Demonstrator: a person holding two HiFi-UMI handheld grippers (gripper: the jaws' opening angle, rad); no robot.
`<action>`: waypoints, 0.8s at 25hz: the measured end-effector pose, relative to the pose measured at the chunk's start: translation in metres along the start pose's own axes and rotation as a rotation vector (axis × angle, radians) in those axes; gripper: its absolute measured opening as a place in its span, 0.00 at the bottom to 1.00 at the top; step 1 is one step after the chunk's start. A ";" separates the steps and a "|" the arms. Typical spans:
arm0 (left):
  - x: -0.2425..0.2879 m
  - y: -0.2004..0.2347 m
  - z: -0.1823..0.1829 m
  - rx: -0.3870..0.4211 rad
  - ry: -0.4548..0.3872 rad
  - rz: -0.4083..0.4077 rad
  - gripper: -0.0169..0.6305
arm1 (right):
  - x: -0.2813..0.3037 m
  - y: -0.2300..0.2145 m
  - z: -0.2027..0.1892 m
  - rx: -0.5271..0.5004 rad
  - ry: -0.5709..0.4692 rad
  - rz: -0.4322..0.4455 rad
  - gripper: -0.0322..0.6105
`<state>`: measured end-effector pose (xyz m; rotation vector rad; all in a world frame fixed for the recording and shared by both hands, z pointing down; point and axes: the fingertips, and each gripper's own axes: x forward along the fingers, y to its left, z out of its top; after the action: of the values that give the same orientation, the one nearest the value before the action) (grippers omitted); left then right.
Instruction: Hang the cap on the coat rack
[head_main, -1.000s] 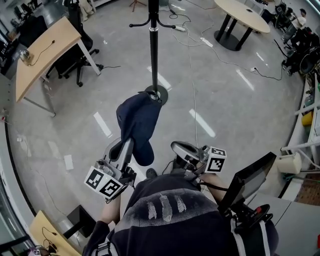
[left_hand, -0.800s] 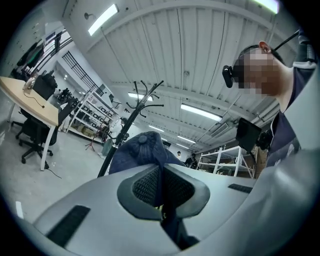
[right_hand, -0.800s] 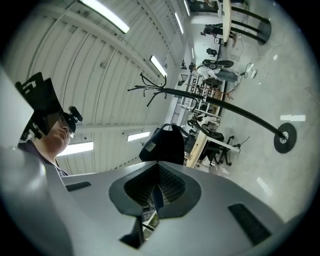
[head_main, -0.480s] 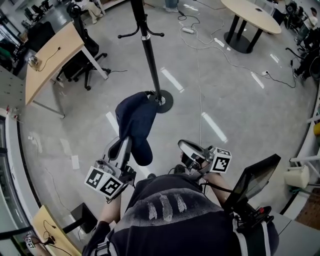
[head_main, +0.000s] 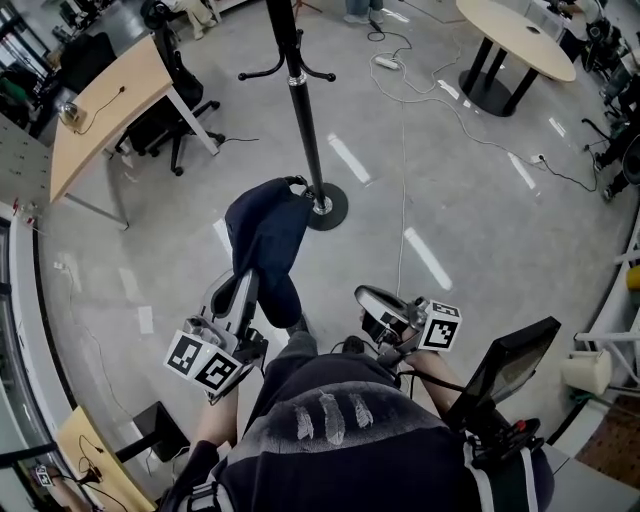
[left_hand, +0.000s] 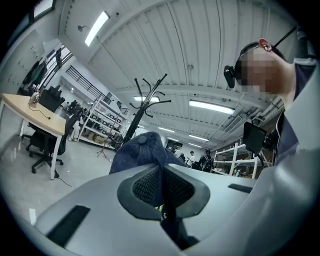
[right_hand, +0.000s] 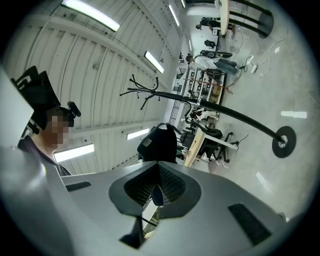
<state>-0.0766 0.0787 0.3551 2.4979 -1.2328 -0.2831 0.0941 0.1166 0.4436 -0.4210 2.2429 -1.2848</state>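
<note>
A dark navy cap (head_main: 265, 238) hangs from my left gripper (head_main: 250, 283), which is shut on its fabric at hip height. In the left gripper view the cap (left_hand: 142, 152) rises just beyond the closed pads of the left gripper (left_hand: 161, 186), with the hooks of the coat rack (left_hand: 145, 100) behind it. The black coat rack (head_main: 304, 120) stands ahead on its round base (head_main: 324, 208), just past the cap. My right gripper (head_main: 368, 298) is held to the right, shut and empty. The right gripper view shows the right gripper (right_hand: 159, 187), the cap (right_hand: 159, 142) and the rack's pole (right_hand: 215, 108).
A light wooden desk (head_main: 100, 115) with a black office chair (head_main: 165, 100) stands at the left. A round table (head_main: 515, 38) is at the far right, and cables (head_main: 405, 95) trail over the grey floor. A black screen (head_main: 505, 365) sits by the person's right side.
The coat rack's base has come nearer in the head view as the person and both grippers moved toward it. The cap stays pinched in the left gripper.
</note>
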 end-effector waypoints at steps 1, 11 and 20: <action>0.003 0.010 0.003 -0.006 -0.007 -0.008 0.05 | 0.008 -0.003 0.001 -0.008 0.002 -0.007 0.05; 0.017 0.076 0.024 -0.071 -0.073 -0.112 0.05 | 0.075 -0.015 -0.001 -0.066 -0.027 -0.048 0.05; 0.017 0.165 0.066 -0.136 -0.111 -0.168 0.05 | 0.171 -0.031 -0.010 -0.088 -0.003 -0.119 0.05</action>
<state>-0.2078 -0.0421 0.3574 2.4989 -1.0080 -0.5357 -0.0507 0.0225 0.4264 -0.5967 2.3078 -1.2462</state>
